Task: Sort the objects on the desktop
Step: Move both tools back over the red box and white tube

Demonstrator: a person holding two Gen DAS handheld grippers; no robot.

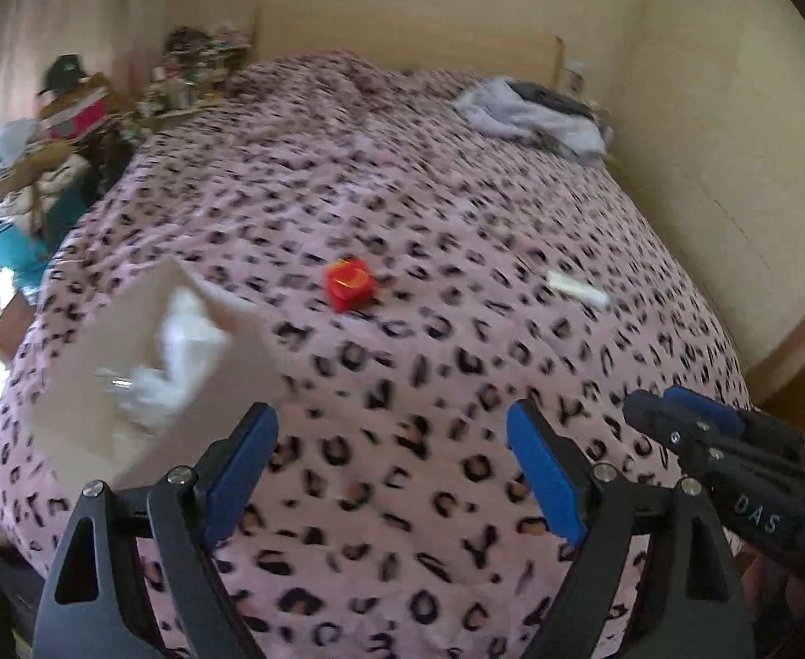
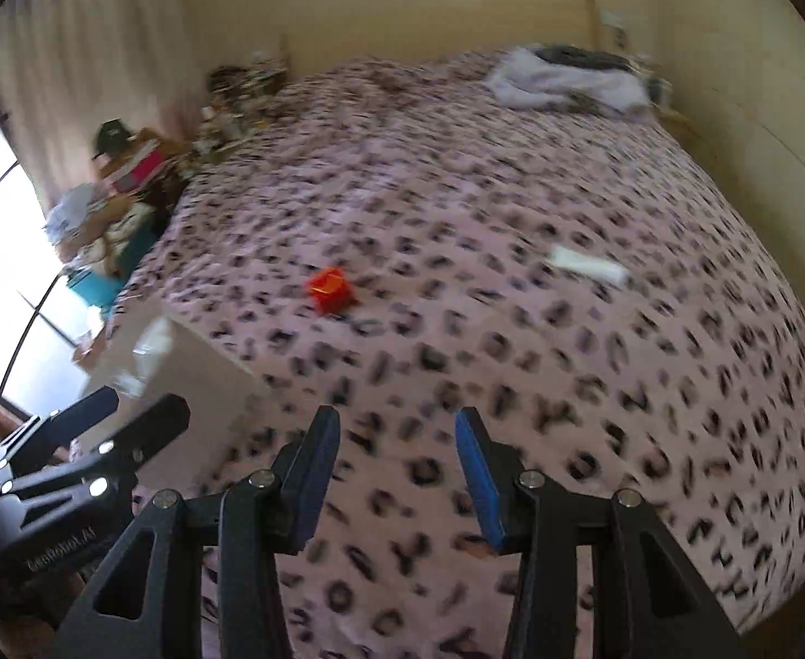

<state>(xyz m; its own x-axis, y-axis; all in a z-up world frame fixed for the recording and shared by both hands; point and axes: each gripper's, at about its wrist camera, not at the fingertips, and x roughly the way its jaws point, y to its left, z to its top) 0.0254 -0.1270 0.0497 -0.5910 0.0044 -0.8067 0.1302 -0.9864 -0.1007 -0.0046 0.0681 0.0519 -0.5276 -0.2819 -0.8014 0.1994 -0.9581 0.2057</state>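
A small red box with a yellow mark lies in the middle of the pink leopard-print bed; it also shows in the right wrist view. A white tube lies to its right, also in the right wrist view. A white open box with white and clear items inside stands at the left, also in the right wrist view. My left gripper is open and empty, above the bedcover near the white box. My right gripper is open and empty; it also shows in the left wrist view.
A grey-white heap of cloth lies at the far right corner of the bed. A cluttered pile of boxes, bags and a dark cap stands beside the bed at the left. A cream wall runs along the right side.
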